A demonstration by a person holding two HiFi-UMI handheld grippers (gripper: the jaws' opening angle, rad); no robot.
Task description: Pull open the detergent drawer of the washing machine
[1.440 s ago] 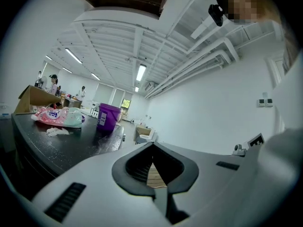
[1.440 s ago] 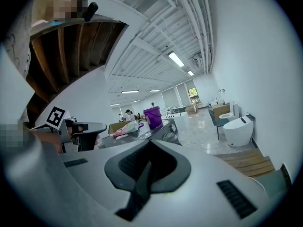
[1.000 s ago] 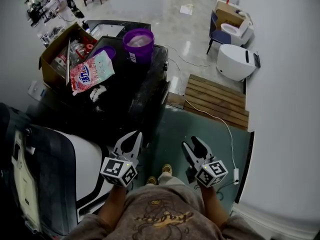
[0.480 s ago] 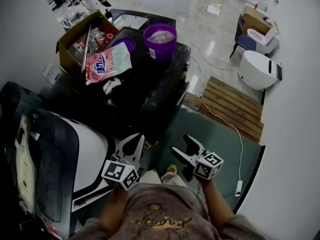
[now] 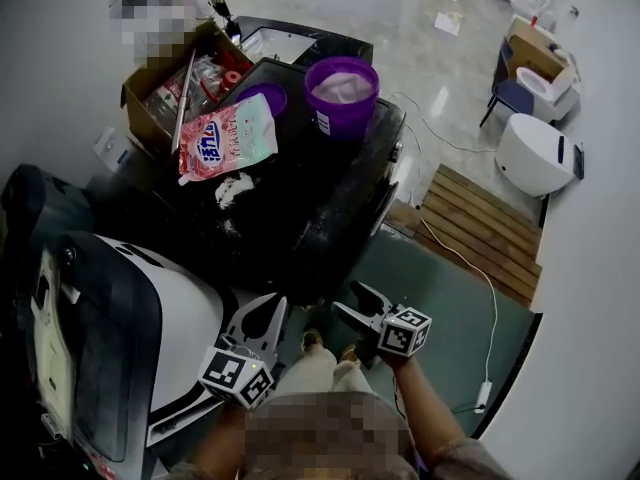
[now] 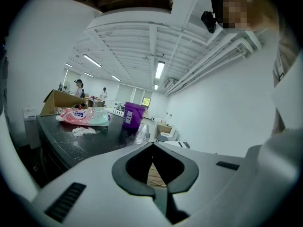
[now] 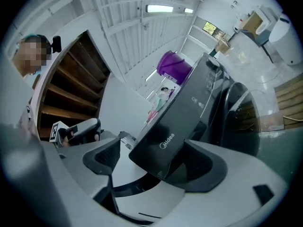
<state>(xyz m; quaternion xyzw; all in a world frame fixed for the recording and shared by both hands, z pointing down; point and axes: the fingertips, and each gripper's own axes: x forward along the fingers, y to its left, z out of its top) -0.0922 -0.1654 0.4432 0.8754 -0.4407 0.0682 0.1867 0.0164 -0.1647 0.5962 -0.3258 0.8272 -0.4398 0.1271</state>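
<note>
Two tongs differ: left gripper (image 6: 152,148) pressed together, empty; right gripper (image 7: 151,161) spread around the black detergent drawer (image 7: 173,126) at the top corner of the washing machine (image 5: 310,198), so it should clamp squarely, then pull straight.

Head view: steeply down from above. Gripper views: low, level; left across washer (image 6: 85,141) top, right near its front; bucket (image 5: 342,93) shared.
</note>
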